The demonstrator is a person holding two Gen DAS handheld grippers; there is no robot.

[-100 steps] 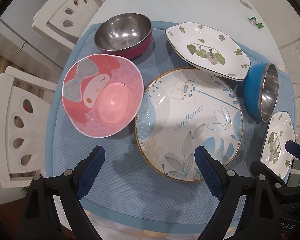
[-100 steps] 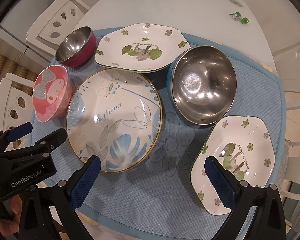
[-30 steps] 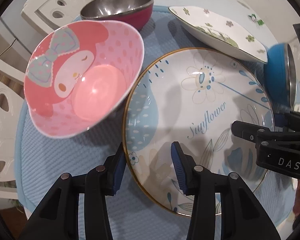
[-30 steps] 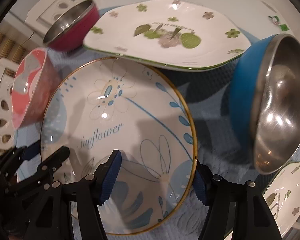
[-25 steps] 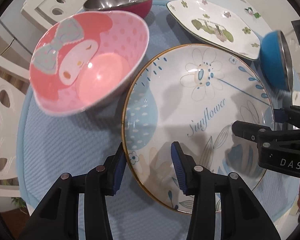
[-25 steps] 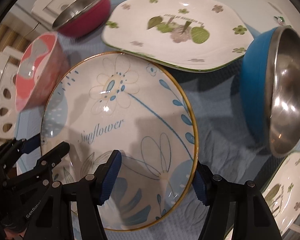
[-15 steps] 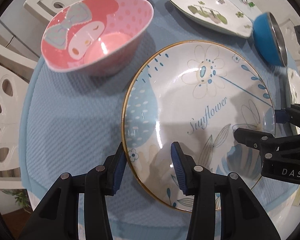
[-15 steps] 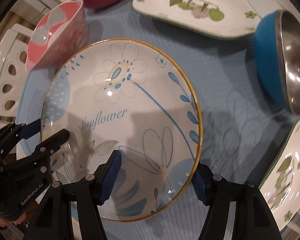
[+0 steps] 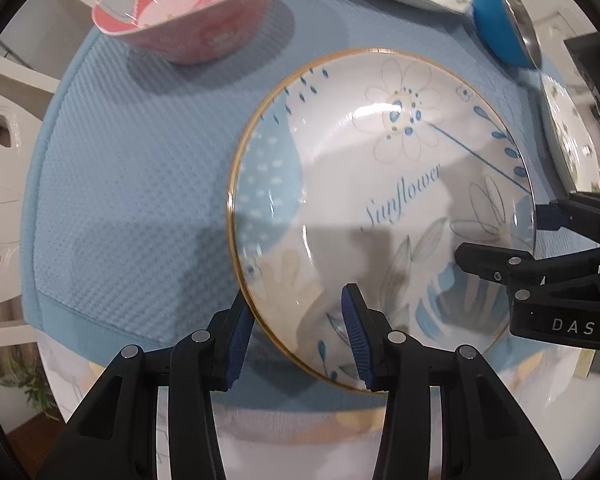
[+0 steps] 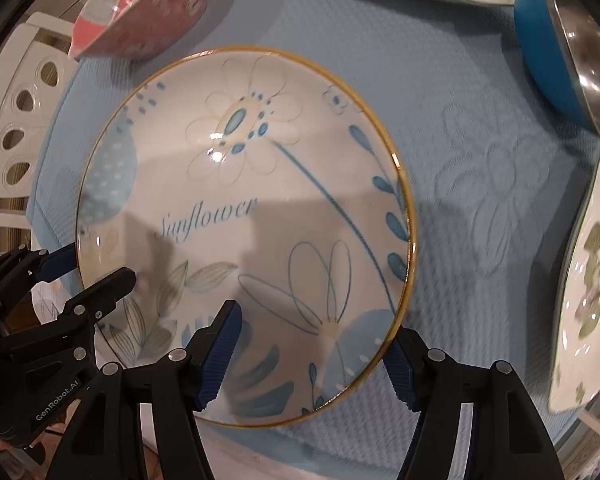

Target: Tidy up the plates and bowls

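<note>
The round flowered plate (image 9: pixel 380 184) lies on the blue mat (image 9: pixel 132 184), near the pink bowl (image 9: pixel 188 12). The left gripper (image 9: pixel 296 336) straddles the plate's near-left rim, jaws narrow, not pressing. The right gripper (image 10: pixel 312 344) straddles its near-right rim, jaws wider, contact unclear.

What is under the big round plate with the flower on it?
The round white Sunflower plate with a gold rim seems to rest on the light blue textured mat, which shows all around it. Whatever lies directly beneath its middle is covered by the plate.
</note>
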